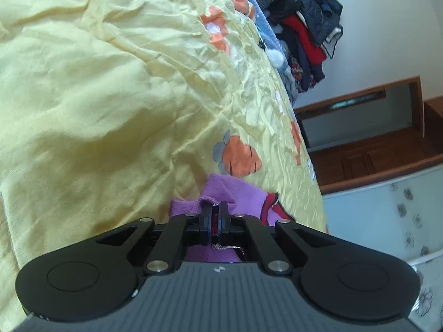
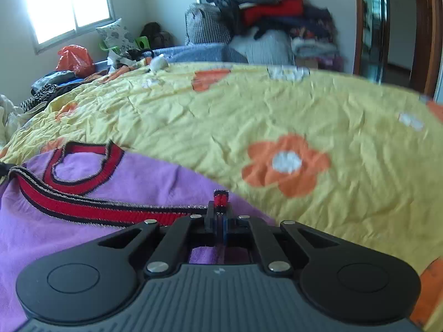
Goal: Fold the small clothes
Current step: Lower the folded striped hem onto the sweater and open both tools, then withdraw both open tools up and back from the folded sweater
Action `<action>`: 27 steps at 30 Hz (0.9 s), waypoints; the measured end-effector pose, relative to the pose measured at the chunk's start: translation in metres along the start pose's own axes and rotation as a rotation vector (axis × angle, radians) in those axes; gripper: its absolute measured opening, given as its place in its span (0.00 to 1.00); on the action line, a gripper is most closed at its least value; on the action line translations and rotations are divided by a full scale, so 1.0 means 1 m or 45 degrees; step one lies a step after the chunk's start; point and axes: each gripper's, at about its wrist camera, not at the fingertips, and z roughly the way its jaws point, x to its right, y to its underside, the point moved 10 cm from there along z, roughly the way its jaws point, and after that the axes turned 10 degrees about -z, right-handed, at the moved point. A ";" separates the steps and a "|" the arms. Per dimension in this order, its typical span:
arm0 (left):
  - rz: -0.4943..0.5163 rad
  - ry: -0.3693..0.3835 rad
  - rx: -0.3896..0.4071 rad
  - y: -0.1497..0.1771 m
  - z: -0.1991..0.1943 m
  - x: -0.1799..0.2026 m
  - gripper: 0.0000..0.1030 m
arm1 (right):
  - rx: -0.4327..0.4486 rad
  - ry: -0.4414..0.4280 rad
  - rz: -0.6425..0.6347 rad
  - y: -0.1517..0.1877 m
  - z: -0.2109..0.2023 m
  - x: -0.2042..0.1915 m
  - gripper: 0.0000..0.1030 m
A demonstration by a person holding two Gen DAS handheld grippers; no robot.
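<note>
A small purple garment (image 2: 155, 177) with red and black striped trim (image 2: 91, 207) lies on a yellow flowered bedspread (image 2: 249, 116). In the right wrist view my right gripper (image 2: 220, 207) is shut on the red trim, a bit of which sticks up above the fingertips. The trim stretches from there to the left across the purple cloth. In the left wrist view my left gripper (image 1: 215, 210) is shut on a bunched fold of the purple garment (image 1: 232, 193), with red trim (image 1: 272, 203) showing just to its right. The bedspread (image 1: 110, 83) fills that view, which is tilted.
A heap of dark and red clothes (image 2: 277, 8) is piled at the far side of the bed. An orange bag (image 2: 74, 58) and more clothes (image 2: 49, 85) sit at the far left under a window. A wooden door frame (image 2: 423, 27) stands at the right.
</note>
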 end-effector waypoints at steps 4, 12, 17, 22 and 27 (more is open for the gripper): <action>0.000 0.018 0.055 -0.007 -0.007 0.000 0.02 | 0.151 -0.057 0.103 -0.013 -0.021 -0.001 0.04; -0.009 0.038 0.157 -0.010 -0.043 0.006 0.63 | 0.025 -0.120 0.133 0.000 -0.003 -0.004 0.57; 0.133 -0.007 0.152 0.018 -0.075 0.022 0.63 | 0.046 -0.171 0.141 0.000 -0.009 0.002 0.63; 0.373 -0.175 0.013 0.075 -0.071 0.014 0.77 | 0.051 -0.244 0.130 -0.004 -0.006 -0.006 0.65; 0.447 -0.340 0.052 0.071 -0.057 -0.003 0.79 | -0.014 -0.159 0.105 -0.007 0.014 -0.006 0.05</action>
